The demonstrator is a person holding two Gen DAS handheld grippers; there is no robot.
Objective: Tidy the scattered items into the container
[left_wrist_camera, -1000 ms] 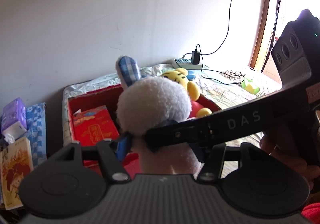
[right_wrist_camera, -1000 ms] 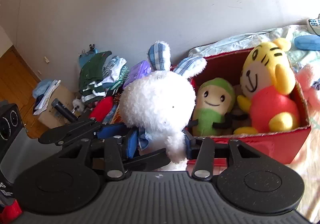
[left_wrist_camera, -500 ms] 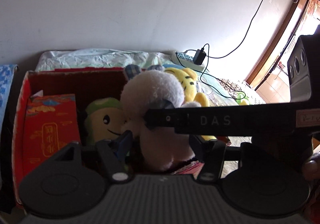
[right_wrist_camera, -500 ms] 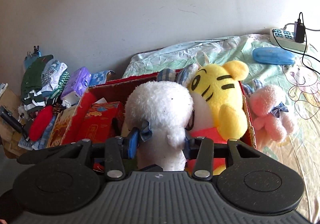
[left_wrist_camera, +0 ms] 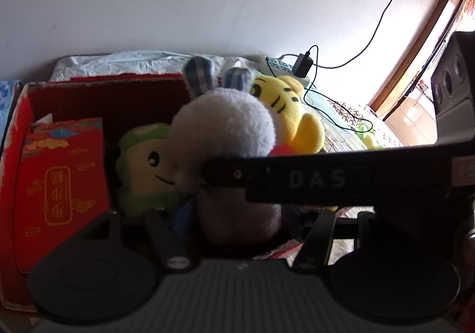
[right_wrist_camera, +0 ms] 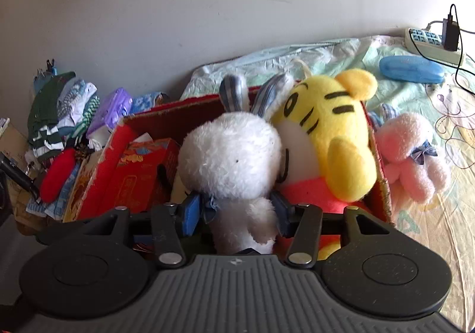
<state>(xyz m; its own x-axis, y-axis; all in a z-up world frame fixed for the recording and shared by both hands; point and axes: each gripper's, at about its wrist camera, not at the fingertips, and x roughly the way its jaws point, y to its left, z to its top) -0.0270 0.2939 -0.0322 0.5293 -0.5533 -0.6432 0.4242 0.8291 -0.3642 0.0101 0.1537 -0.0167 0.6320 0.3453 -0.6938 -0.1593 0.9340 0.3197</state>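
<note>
A white rabbit plush (right_wrist_camera: 231,160) with checked blue ears sits upright in the red cardboard box (right_wrist_camera: 383,184), between a green plush (left_wrist_camera: 145,160) and a yellow tiger plush (right_wrist_camera: 326,131). My right gripper (right_wrist_camera: 236,212) straddles the rabbit's body and its jaws are opening; the blue pads stand just off the fur. From the other side, my left gripper (left_wrist_camera: 240,220) is shut on the rabbit's (left_wrist_camera: 225,125) lower body, which is in shadow. One of the right gripper's fingers (left_wrist_camera: 297,178) crosses the left wrist view as a black bar.
A red gift carton (left_wrist_camera: 59,178) fills the box's left side. Outside it, a pink plush (right_wrist_camera: 409,154) lies on the bed sheet, with a blue case (right_wrist_camera: 411,69) and a power strip (right_wrist_camera: 427,42) behind. Folded clothes (right_wrist_camera: 59,110) and a purple tissue pack (right_wrist_camera: 112,107) are piled at left.
Both grippers carried the rabbit from in front of the box down into it, beside the tiger. The right jaws have spread slightly since half a second ago.
</note>
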